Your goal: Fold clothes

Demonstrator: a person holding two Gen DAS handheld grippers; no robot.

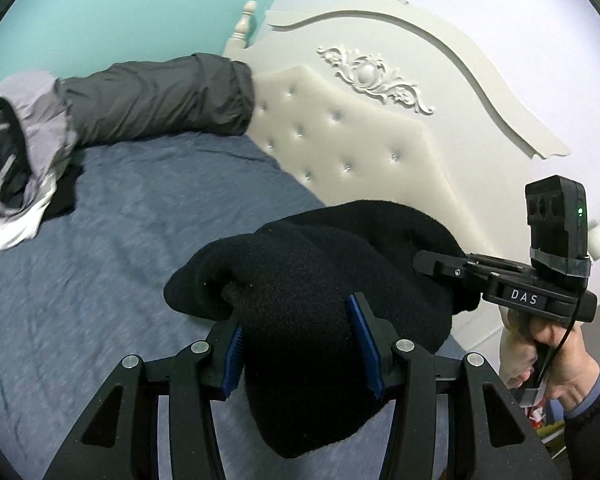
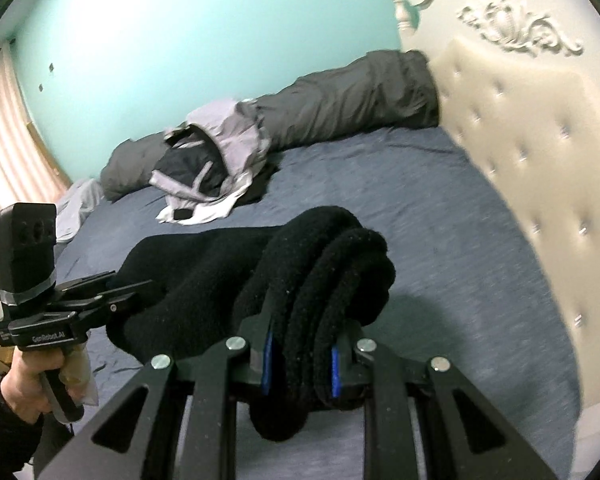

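1. Black fleece, thick and already doubled over itself, is what I carry: the folded black fleece garment (image 1: 312,280) hangs between my two tools above the blue-grey bed sheet (image 1: 100,248), clear of the mattress as far as I can judge.
2. My left gripper (image 1: 300,344) pinches a fat bundle of it between its blue pads (image 1: 364,344), jaws held fairly wide because the wad is bulky.
3. My right gripper (image 2: 300,364) is pressed closer together on several stacked layers, clamping the fold edges so they do not slip apart.
4. I hold one end in each tool, I think, so the folds stay aligned while it is off the bed.
5. Far left on the sheet lies the heap of grey, white and black clothes (image 2: 204,172), against the long dark grey rolled quilt (image 2: 340,96).
6. The cream tufted headboard (image 1: 340,136) stands on the right.
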